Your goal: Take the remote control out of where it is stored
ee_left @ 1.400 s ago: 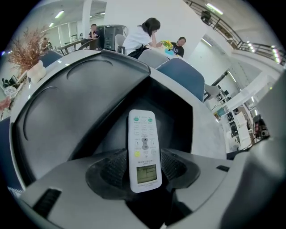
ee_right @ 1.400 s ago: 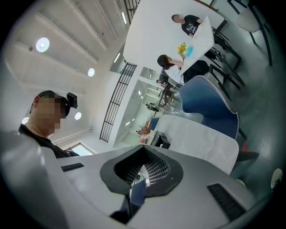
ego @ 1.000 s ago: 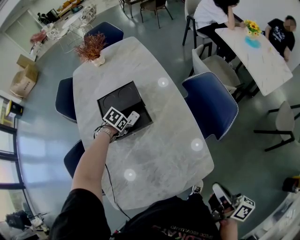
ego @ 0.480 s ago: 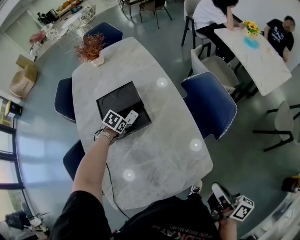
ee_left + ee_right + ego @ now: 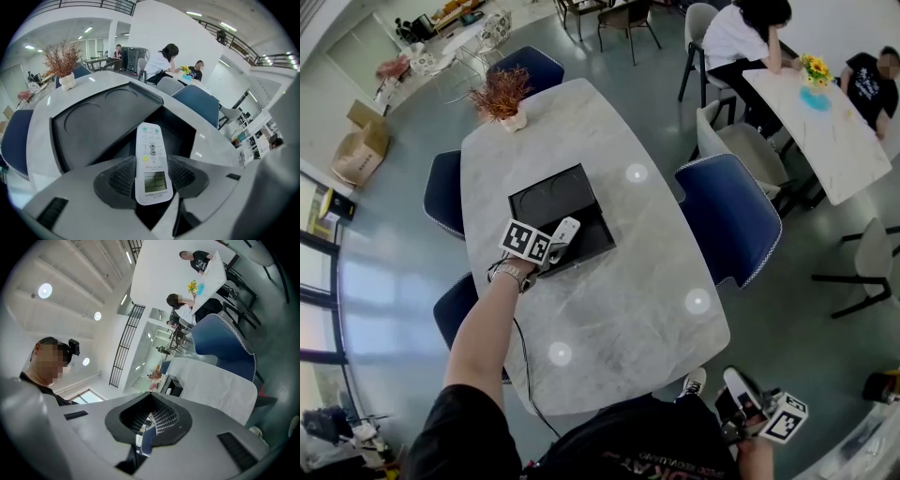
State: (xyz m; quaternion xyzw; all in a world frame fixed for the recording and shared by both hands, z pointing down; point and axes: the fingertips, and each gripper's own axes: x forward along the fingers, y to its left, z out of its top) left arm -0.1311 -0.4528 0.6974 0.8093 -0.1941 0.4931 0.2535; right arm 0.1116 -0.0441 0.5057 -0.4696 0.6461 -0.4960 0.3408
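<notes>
A white remote control [image 5: 151,161] with a small screen is clamped between the dark pads of my left gripper [image 5: 151,176], which is shut on its near half. Its far end points over the dark inside of an open black box [image 5: 180,133], whose lid [image 5: 105,117] lies tilted back to the left. The head view shows the same remote [image 5: 563,232] in the left gripper [image 5: 553,246] at the front edge of the box [image 5: 555,202] on the grey marble table [image 5: 609,309]. My right gripper [image 5: 741,401] hangs low beside my body, off the table, shut with nothing in it [image 5: 152,420].
A vase of dried red twigs [image 5: 501,97] stands at the table's far end. Blue chairs [image 5: 727,217] surround the table, one close at the right. People sit at a second white table [image 5: 825,127] at the back right. A thin black cable [image 5: 523,370] runs along my left arm.
The left gripper with the remote has drawn back slightly from the box toward me. The head view has shifted a little. The right gripper has stayed put.
</notes>
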